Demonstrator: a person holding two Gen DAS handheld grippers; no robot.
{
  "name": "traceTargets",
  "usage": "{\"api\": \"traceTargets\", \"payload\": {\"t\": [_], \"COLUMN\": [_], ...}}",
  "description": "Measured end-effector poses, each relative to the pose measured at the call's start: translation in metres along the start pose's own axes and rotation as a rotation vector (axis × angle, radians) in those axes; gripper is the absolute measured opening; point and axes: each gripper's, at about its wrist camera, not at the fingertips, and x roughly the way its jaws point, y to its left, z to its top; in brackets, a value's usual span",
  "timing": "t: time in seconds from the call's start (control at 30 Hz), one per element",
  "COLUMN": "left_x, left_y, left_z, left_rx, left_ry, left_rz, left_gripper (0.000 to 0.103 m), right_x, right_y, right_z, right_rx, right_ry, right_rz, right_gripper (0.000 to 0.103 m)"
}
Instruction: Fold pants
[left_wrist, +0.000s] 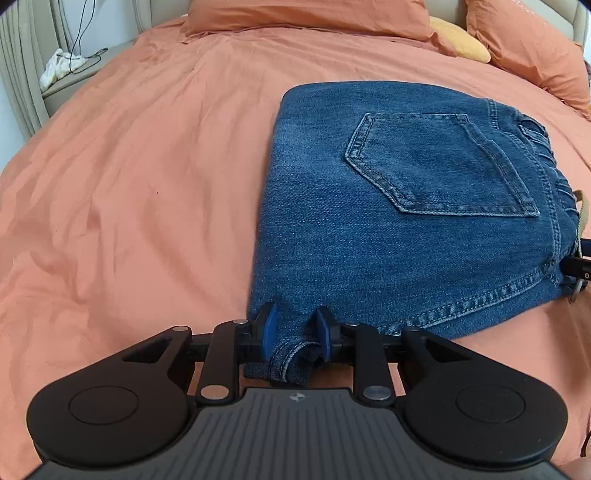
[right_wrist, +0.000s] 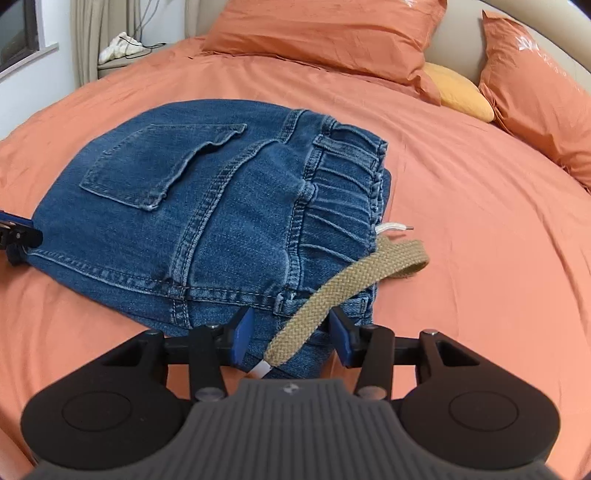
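Blue denim pants (left_wrist: 406, 221) lie folded into a thick rectangle on the orange bed cover (left_wrist: 129, 184), back pocket up. My left gripper (left_wrist: 295, 332) is shut on a bunched hem at the near left corner. In the right wrist view the pants (right_wrist: 184, 221) show their gathered waistband, with a tan woven belt (right_wrist: 351, 280) trailing from it. My right gripper (right_wrist: 291, 336) holds the near waist corner; the denim stack and the belt end fill the space between its blue pads. Each gripper's tip shows at the edge of the other view.
Orange pillows (right_wrist: 325, 33) and a yellow cushion (right_wrist: 458, 92) rest against the headboard at the far side. A bedside stand with a white cloth and a cable (left_wrist: 62, 66) is at the far left. A white drawstring (right_wrist: 391, 228) pokes out of the waistband.
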Motion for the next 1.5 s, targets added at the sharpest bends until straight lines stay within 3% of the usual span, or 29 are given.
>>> {"api": "traceTargets", "payload": {"t": [0.1, 0.23, 0.3, 0.43, 0.5, 0.57, 0.63, 0.73, 0.8, 0.93, 1.1, 1.27, 1.33, 1.5], "left_x": [-0.008, -0.041, -0.069, -0.132, -0.161, -0.19, -0.213, -0.247, -0.265, -0.29, -0.297, -0.283, -0.273, -0.247], "left_y": [-0.003, -0.005, -0.009, -0.03, -0.043, -0.054, -0.064, -0.087, -0.102, -0.127, -0.154, -0.166, -0.166, -0.162], "left_z": [0.003, 0.008, 0.01, 0.014, 0.015, 0.013, 0.012, 0.002, -0.006, -0.024, -0.047, -0.067, -0.073, -0.082], "left_rx": [0.012, -0.046, -0.052, 0.008, 0.023, 0.015, 0.008, 0.016, 0.025, 0.025, 0.025, 0.017, 0.01, -0.005], "left_ry": [0.001, -0.037, -0.087, -0.203, -0.244, -0.286, -0.344, -0.437, -0.48, -0.523, -0.485, -0.405, -0.358, -0.277], "left_rz": [0.021, 0.021, 0.009, 0.058, 0.1, 0.095, 0.064, 0.056, 0.073, 0.143, 0.197, 0.174, 0.15, 0.173], "left_gripper": [0.03, 0.032, 0.039, 0.05, 0.052, 0.054, 0.059, 0.074, 0.077, 0.094, 0.094, 0.094, 0.094, 0.094], "right_x": [0.0, -0.019, -0.042, -0.098, -0.128, -0.161, -0.193, -0.24, -0.267, -0.303, -0.329, -0.332, -0.325, -0.295], "right_y": [0.001, -0.002, -0.004, -0.004, -0.003, -0.004, -0.004, -0.003, -0.001, 0.0, 0.005, 0.01, 0.011, 0.01], "right_z": [0.008, 0.024, 0.031, 0.044, 0.049, 0.051, 0.048, 0.037, 0.026, 0.002, -0.032, -0.056, -0.062, -0.071], "right_rx": [-0.013, -0.034, -0.042, -0.062, -0.059, -0.047, -0.038, -0.027, -0.012, 0.041, 0.119, 0.136, 0.138, 0.174], "right_ry": [0.035, 0.051, 0.014, -0.061, -0.098, -0.148, -0.205, -0.286, -0.33, -0.377, -0.433, -0.439, -0.415, -0.331], "right_rz": [0.0, 0.022, 0.031, 0.043, 0.05, 0.08, 0.104, 0.119, 0.13, 0.145, 0.111, 0.064, 0.047, 0.043], "right_gripper": [0.045, 0.044, 0.05, 0.065, 0.07, 0.08, 0.083, 0.09, 0.092, 0.093, 0.093, 0.093, 0.093, 0.093]}}
